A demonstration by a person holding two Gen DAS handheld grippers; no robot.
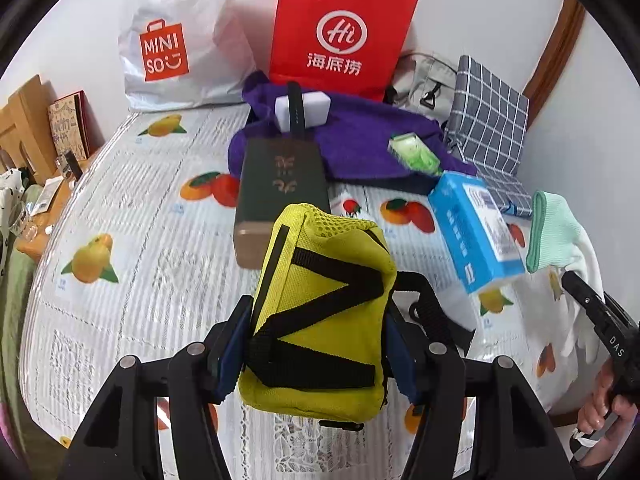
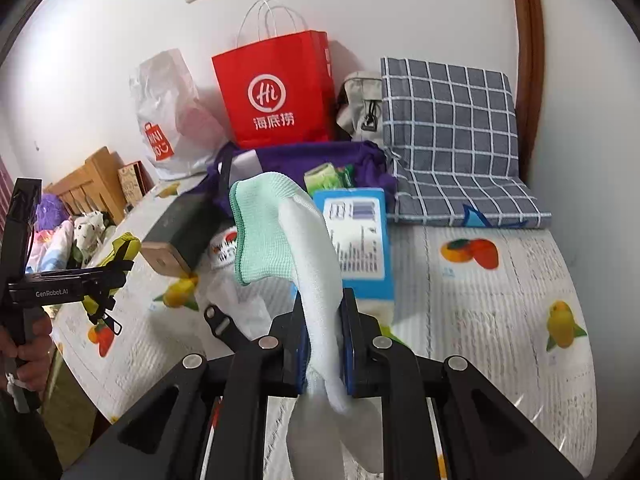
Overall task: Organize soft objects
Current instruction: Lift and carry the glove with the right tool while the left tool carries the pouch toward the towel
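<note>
Tool (image 1: 316,344) before MINISO bag (image 1: 176,40)

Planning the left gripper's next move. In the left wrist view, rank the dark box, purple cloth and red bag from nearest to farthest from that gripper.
1. Dark box: just beyond the yellow pouch held in the left gripper.
2. Purple cloth: behind the box, mid-table.
3. Red bag: upright at the wall, farthest.

Taking the paper bag (image 2: 276,92) at the wall as landmark: a plastic bag (image 2: 168,116) stands left of it, a folded cloth (image 2: 448,120) right, a backpack (image 2: 360,104) between. Before it, on the desk (image 2: 500,300), lie a towel (image 1: 352,140), then a long box (image 1: 280,188) and a carton (image 2: 360,236).
</note>
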